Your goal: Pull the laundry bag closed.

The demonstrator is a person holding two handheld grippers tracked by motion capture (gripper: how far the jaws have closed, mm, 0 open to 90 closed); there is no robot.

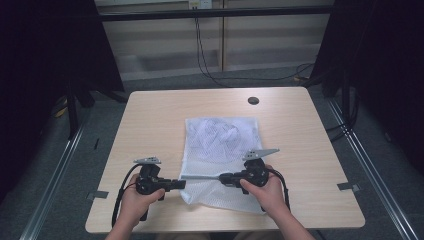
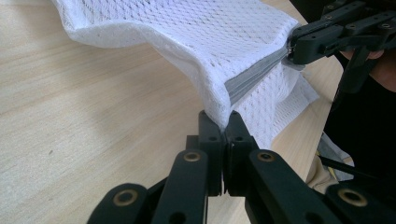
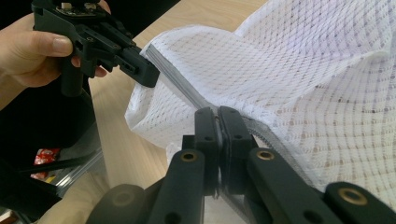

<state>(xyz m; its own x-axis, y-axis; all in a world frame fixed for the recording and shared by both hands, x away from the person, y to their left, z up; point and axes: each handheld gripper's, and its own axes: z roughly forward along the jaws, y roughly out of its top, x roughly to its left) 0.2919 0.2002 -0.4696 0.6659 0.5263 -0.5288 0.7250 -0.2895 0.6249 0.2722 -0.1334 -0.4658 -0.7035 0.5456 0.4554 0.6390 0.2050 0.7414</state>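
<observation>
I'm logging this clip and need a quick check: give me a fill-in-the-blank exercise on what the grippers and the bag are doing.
1. The white mesh laundry bag lies on the light ____ table.
2. The left gripper is shut on the bag's ____ edge.
3. The right gripper is shut on the grey ____.
4. A small round ____ disc sits near the table's far edge.

Missing: wooden; left; zipper; black

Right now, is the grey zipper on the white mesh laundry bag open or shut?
Shut along the stretch in view: the grey zipper runs as one closed band between both grippers on the white mesh laundry bag. The slider cannot be made out.
</observation>
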